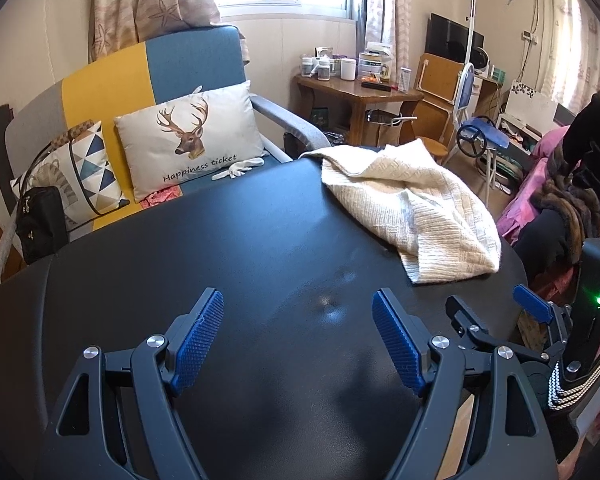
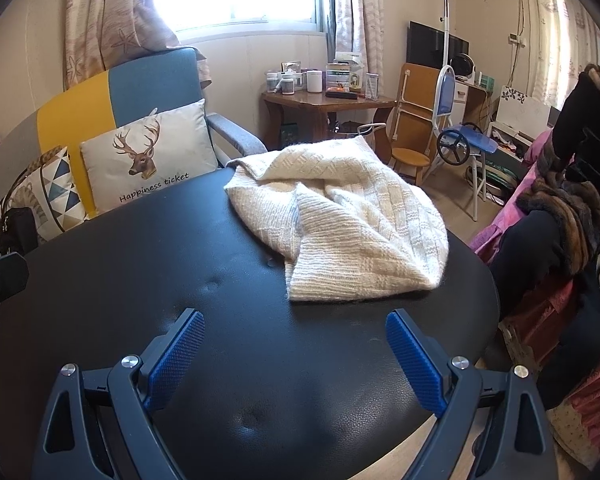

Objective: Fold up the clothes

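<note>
Cream knitted sweater (image 2: pixel 340 216), loosely bunched and partly doubled over, lies on the far right part of the black leather-look padded table (image 2: pixel 180 264). Its long axis runs diagonally: the far end points toward the sofa arm and window, the near end toward the table's right edge. The ribbed hem sits at the near end, facing the camera; which end is the neck cannot be told. Folds overlap in the middle. In the left wrist view the same sweater (image 1: pixel 412 208) reaches the table's (image 1: pixel 220 248) far right rim.

Left gripper (image 1: pixel 298 338), black with blue textured pads, hovers over the near bare table surface, jaws spread wide, nothing between them. Well apart from the sweater.

Right gripper (image 2: pixel 296 356), same build, jaws also spread wide and empty, over the near table edge. The sweater hem is near, just ahead of its tips, not touching. It also shows at the right edge of the left wrist view (image 1: pixel 496 312).

Behind the table: a blue, yellow and grey sofa (image 1: pixel 148 72) carrying a grey deer-print cushion (image 1: pixel 188 140), a triangle-patterned cushion (image 1: pixel 80 172), and a small black bag (image 1: pixel 40 222). A brown wooden side table (image 2: pixel 324 108) with jars stands under the window.
</note>
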